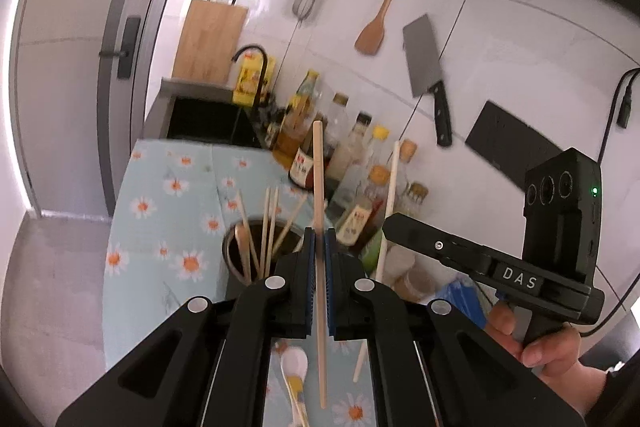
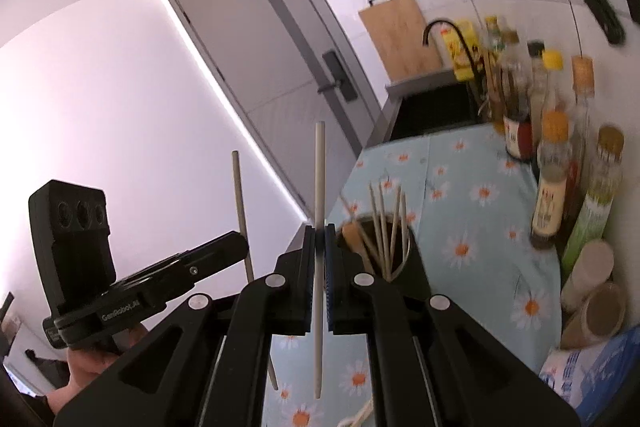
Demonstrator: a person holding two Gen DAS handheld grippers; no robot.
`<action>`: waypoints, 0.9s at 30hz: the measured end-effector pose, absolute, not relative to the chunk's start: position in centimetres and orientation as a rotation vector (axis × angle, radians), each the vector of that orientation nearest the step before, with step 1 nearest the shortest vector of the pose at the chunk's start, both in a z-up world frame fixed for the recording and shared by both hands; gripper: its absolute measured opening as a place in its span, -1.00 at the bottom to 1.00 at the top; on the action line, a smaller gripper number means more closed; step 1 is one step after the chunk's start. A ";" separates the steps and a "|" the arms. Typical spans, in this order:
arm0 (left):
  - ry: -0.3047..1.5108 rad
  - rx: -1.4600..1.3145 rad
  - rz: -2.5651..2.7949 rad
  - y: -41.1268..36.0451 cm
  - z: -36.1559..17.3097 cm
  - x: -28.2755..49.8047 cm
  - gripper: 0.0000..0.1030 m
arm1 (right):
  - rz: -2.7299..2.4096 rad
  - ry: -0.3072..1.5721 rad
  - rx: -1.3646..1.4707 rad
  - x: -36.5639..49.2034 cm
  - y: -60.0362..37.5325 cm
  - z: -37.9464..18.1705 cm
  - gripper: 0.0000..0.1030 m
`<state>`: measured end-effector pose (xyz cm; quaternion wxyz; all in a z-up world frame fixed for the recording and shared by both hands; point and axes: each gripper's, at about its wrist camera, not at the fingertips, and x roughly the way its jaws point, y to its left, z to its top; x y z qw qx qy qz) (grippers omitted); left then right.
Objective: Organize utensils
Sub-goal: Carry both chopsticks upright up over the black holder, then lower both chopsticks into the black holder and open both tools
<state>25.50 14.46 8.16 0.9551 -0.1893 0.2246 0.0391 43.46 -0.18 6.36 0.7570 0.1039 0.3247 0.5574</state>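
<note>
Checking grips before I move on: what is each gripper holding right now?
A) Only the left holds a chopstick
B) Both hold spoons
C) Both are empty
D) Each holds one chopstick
D: the left gripper is shut on a wooden chopstick, and the right gripper is shut on a pale chopstick.

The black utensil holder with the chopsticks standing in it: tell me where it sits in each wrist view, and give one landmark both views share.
Left wrist view: the utensil holder sits lower centre-left, just left of the left claw, on the daisy tablecloth.
Right wrist view: the holder sits just right of centre, beside the right claw.
Shared landmark: the wooden cutting board leaning on the wall behind the sink.
</note>
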 end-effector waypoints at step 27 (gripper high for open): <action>0.254 -0.290 0.104 18.9 12.4 29.9 -0.93 | 1.164 0.553 0.232 47.8 4.9 10.6 -0.89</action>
